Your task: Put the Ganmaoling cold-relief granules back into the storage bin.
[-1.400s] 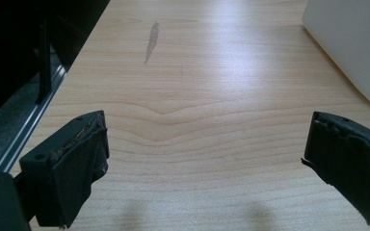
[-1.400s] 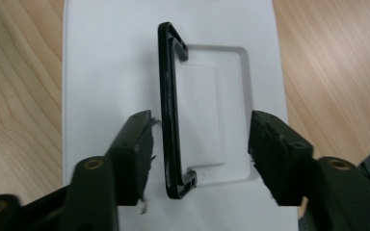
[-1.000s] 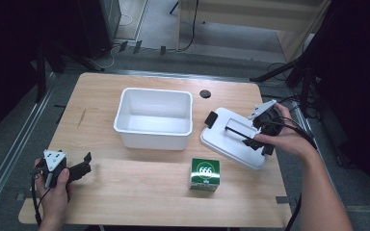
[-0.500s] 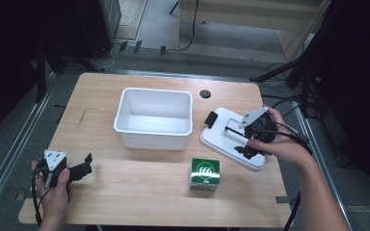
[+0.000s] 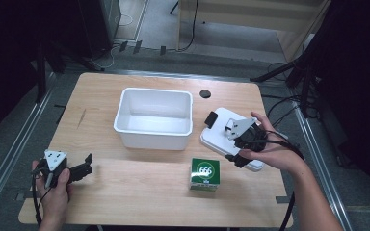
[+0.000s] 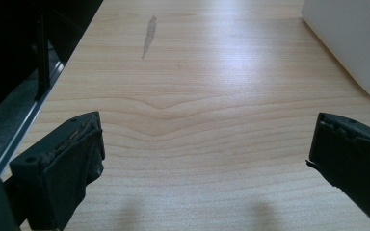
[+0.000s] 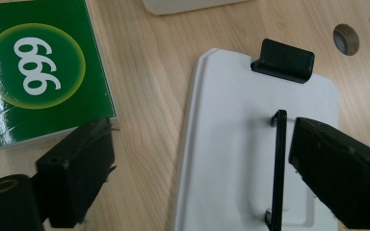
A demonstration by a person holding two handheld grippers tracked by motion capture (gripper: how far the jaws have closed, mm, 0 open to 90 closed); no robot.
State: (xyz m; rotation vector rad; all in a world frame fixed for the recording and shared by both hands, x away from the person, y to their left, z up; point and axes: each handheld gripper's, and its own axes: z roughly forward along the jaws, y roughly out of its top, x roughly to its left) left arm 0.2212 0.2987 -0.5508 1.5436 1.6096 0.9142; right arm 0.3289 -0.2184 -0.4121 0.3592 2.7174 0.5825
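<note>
Jaws spread wide on the right gripper [image 7: 200,168], hanging low over the near edge of the white lid [image 7: 231,159], gripping nothing; one jaw sits above bare wood between lid and green box [image 7: 38,72], the other above the lid's thin black handle bar [image 7: 279,168]. At the lid's far end sits a black clip [image 7: 283,60]. From the high view, the right gripper [image 5: 238,142] is cupped in the right hand [image 5: 270,151] over that lid [image 5: 221,137], which lies flat at the right of the bench [image 5: 125,192], just beside the white tub [image 5: 155,118]. The green box [image 5: 204,174], marked 666, stands in front, between tub and lid, touching neither. Over at the near left corner, the left gripper [image 5: 79,168] rests low in the left hand [image 5: 53,187], well apart from everything. Its jaws are parted too, bare wood between them, a corner of the tub [image 6: 351,43] far off.
</note>
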